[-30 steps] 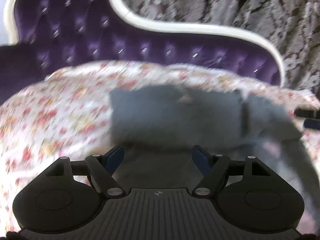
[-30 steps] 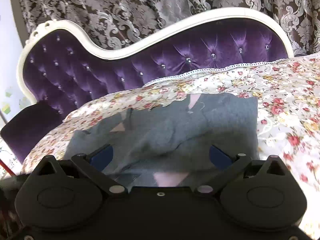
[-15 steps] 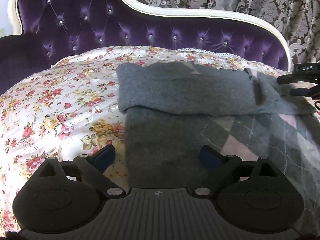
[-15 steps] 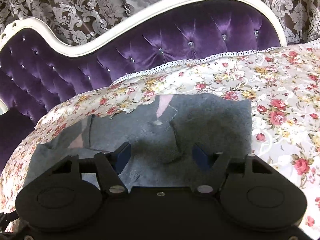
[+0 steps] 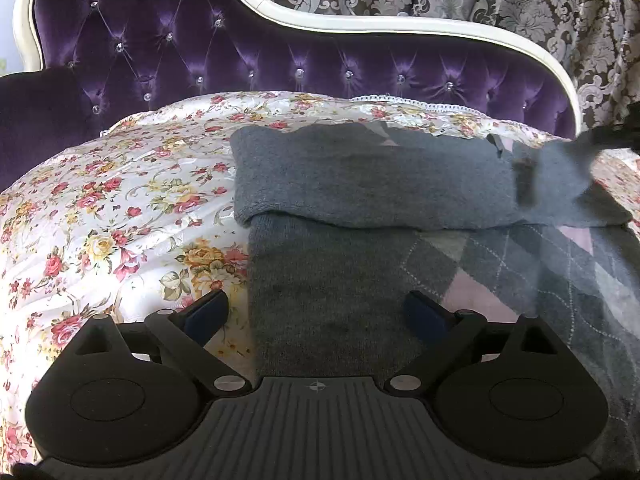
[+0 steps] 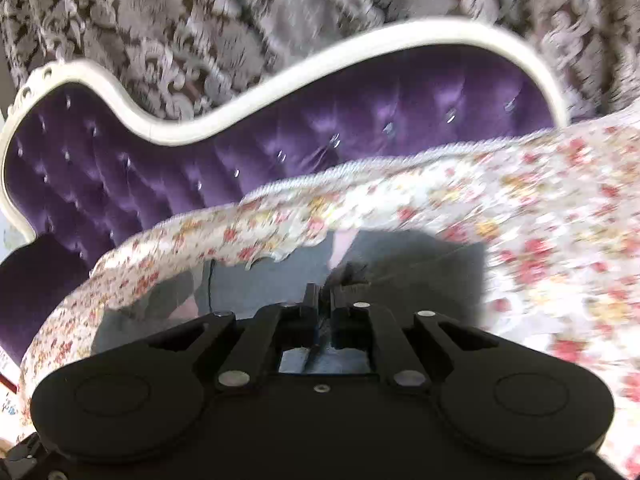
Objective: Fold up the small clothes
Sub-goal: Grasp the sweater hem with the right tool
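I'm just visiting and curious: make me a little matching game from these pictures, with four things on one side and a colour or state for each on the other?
Things:
1. left gripper
2. right gripper
3. sweater
4. bedspread

States:
A. floral, pink and yellow
B. jaws spread wide
C. grey, partly folded over itself
D. jaws pinched on grey cloth

Pairs: 1-B, 2-D, 3-C, 4-A
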`<state>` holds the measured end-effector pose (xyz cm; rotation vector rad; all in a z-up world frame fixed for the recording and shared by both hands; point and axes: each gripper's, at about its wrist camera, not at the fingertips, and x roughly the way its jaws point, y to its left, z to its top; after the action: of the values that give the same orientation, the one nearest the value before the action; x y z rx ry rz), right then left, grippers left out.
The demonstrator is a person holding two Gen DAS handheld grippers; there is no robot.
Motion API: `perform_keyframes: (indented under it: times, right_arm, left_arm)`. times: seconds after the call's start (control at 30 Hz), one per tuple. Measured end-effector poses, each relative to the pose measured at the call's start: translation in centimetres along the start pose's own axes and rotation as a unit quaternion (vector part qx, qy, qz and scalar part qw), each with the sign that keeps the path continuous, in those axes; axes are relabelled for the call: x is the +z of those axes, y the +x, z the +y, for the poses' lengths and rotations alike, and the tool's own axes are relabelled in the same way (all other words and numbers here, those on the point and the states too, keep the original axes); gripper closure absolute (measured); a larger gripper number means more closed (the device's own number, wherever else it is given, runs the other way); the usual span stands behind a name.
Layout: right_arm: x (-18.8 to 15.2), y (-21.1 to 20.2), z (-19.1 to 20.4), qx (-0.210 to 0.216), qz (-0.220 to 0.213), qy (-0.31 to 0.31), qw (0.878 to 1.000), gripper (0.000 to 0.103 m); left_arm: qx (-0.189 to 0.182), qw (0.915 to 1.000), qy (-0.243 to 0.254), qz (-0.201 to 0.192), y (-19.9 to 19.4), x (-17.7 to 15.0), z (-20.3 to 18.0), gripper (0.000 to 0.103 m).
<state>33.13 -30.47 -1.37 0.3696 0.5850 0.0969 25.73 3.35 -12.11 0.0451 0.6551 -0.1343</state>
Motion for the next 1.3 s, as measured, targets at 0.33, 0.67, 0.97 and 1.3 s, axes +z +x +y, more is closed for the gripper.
perform_keyframes:
  times: [0.33,0.67,0.97,1.3]
  right_arm:
    - [-3.0,0.5,-4.1,-0.068,0.028,0.020,0.997,0.092]
    - [-3.2,-0.4,-2.5,-0.093,0.023,-0.036,0.995,0.073]
    - [-2.6,3.8,-1.2,-0.102,0.033,-0.073,0.992,0.046]
    - [-4.4,5.3,-2.2,-0.096,0.044,-0.091,0.990,0.050]
  left_arm:
    - [-0.003,1.0000,-0.002,0.002,-0.1,0.1,0.0,0.007]
    - [-0.017,0.9996,-0.016,0.015,-1.1,1.1,0.8,0.007]
    - [-0.004,0.9992,-0.040,-0.007,-0.1,6.3,3.7,0.007]
    - [-0.055,0.9907,-0.114,0.050,6.7,10.6,7.9,0.021]
